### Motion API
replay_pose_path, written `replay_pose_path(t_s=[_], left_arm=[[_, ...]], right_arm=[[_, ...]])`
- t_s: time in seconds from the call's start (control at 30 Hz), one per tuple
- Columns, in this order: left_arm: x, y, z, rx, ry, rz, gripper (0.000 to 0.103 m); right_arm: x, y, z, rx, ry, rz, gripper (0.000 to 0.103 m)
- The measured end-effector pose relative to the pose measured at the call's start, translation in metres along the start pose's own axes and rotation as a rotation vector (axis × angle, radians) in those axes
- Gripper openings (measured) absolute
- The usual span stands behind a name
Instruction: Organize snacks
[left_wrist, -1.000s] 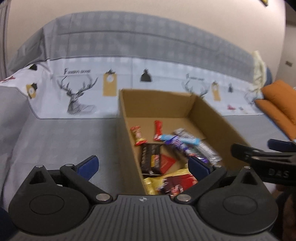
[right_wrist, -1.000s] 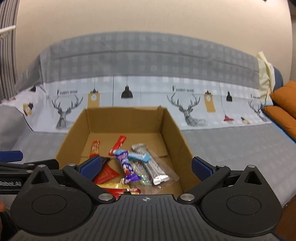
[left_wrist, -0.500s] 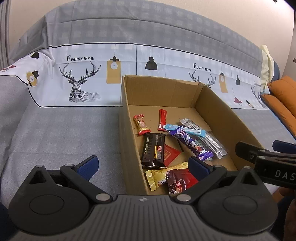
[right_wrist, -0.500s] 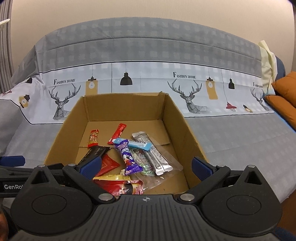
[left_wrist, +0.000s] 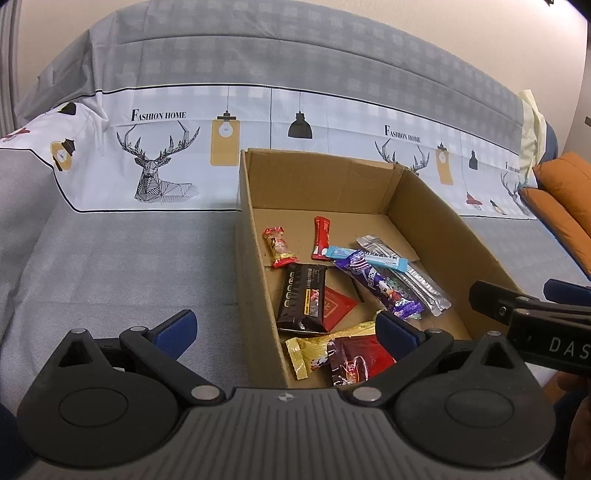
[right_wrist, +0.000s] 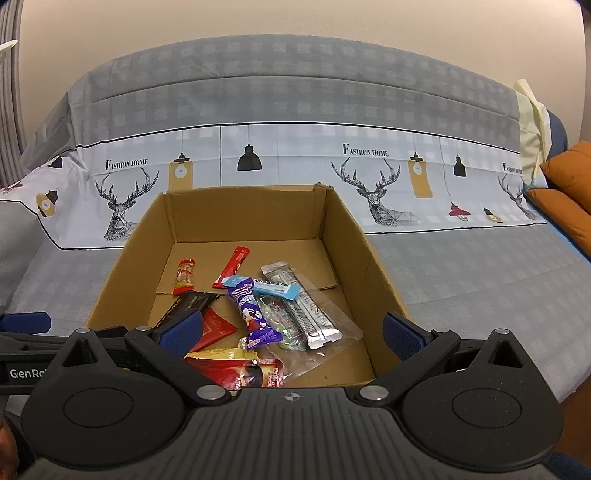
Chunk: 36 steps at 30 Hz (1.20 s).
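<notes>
An open cardboard box (left_wrist: 255, 266) (right_wrist: 343, 236) sits on a grey sofa seat and holds several snack packets. Among them are a purple bar (left_wrist: 376, 284) (right_wrist: 255, 314), a black bar (left_wrist: 303, 295), a light blue stick (right_wrist: 273, 286), a silver packet (right_wrist: 306, 310) and red packets (left_wrist: 321, 236) (right_wrist: 232, 271). My left gripper (left_wrist: 284, 328) is open and empty, just in front of the box's near left corner. My right gripper (right_wrist: 291, 332) is open and empty, just in front of the box's near edge.
The sofa cover (right_wrist: 369, 184) has a white band with deer and lamp prints behind the box. Orange cushions (left_wrist: 565, 206) (right_wrist: 569, 192) lie at the right. The right gripper (left_wrist: 532, 321) shows at the right edge of the left wrist view.
Both grippers have tilted down and moved slightly closer to the box, so its contents show more fully. Both stay open and empty.
</notes>
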<state>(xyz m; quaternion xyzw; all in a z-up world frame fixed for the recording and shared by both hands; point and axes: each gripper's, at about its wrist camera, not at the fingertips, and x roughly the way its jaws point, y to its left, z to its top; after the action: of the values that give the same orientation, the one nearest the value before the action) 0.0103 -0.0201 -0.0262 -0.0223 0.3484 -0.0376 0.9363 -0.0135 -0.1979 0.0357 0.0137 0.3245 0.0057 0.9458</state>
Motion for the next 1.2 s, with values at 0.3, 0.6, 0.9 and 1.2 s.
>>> replay_pose_path(t_s=[0.3,0.6,0.9,1.2], left_arm=[[0.0014,-0.0017,-0.0005,-0.005,0.006,-0.003,0.103],[0.0019,-0.0023,-0.0007,-0.006,0.008,-0.004,0.103],[0.0021,-0.0026,-0.0006,-0.002,0.006,-0.003,0.103],[0.0024,-0.0028,-0.0011,0.003,0.004,-0.001,0.103]], right_arm=[[-0.0005,-0.0011,0.0005,0.001,0.0,0.0,0.103],[-0.0011,-0.0023,0.001,0.004,0.001,-0.003,0.103],[-0.0011,-0.0027,0.0009,0.004,0.001,-0.003,0.103],[-0.0012,-0.0029,0.0006,0.005,0.001,-0.005,0.103]])
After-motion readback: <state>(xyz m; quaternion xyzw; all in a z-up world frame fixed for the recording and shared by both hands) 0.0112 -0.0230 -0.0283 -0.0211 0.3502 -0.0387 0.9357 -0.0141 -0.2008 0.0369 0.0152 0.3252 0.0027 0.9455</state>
